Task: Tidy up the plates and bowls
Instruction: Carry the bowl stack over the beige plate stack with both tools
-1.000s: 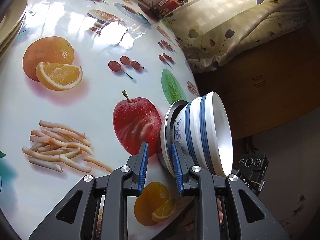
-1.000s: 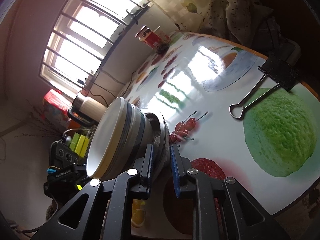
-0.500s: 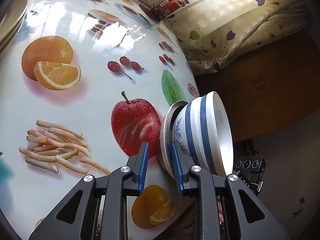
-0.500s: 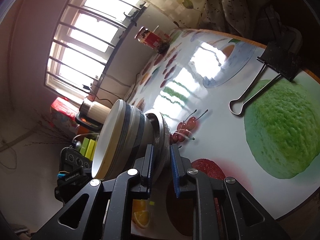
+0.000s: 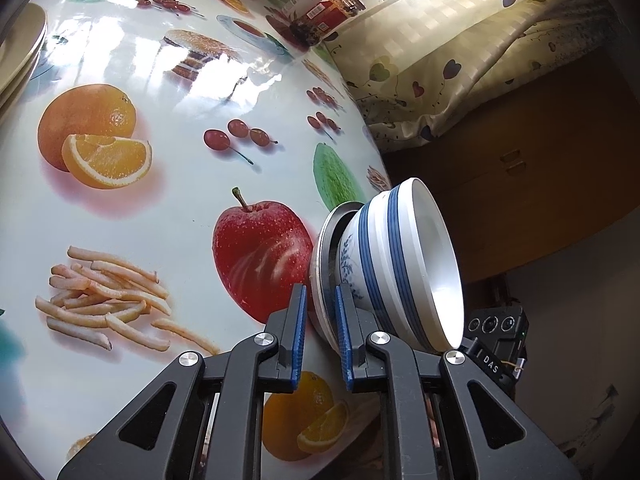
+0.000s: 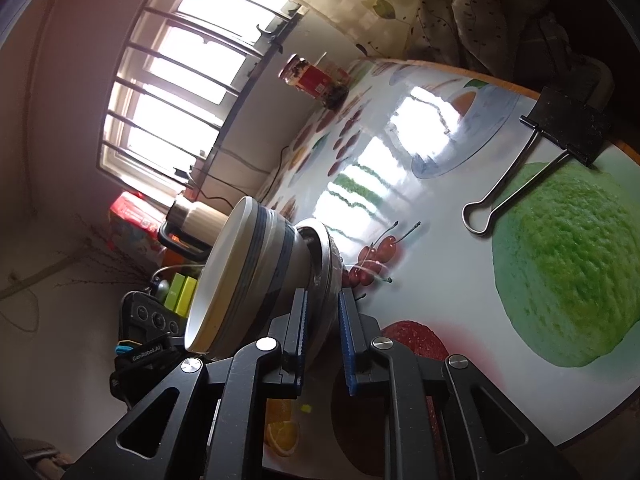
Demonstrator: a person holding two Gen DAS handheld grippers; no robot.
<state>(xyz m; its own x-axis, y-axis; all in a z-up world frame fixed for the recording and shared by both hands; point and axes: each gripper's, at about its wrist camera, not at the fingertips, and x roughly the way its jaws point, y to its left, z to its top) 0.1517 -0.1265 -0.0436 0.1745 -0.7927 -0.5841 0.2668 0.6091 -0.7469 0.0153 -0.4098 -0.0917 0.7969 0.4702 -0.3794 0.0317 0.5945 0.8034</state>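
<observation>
A metal-rimmed plate [image 5: 318,276] carries a stack of white bowls with blue stripes [image 5: 400,264] at the edge of the fruit-print table [image 5: 160,220]. In the left wrist view my left gripper [image 5: 321,336] has the plate's rim between its blue pads, and its jaws are closing onto it. From the opposite side, my right gripper [image 6: 322,328] grips the same plate [image 6: 326,256], jaws closing a little tighter, with the bowls [image 6: 248,276] to its left. Both views are rolled, so the plate looks on edge. I cannot tell whether it touches the table.
Cream plates [image 5: 20,52] are stacked at the table's far left. A jar and red box [image 5: 332,8] stand at the far end near the window. A black binder clip [image 6: 560,132] lies by the table edge. A patterned cloth [image 5: 460,60] hangs beside the table.
The left gripper's pads have drawn closer together around the plate rim. The plate and bowls stay where they were between both grippers.
</observation>
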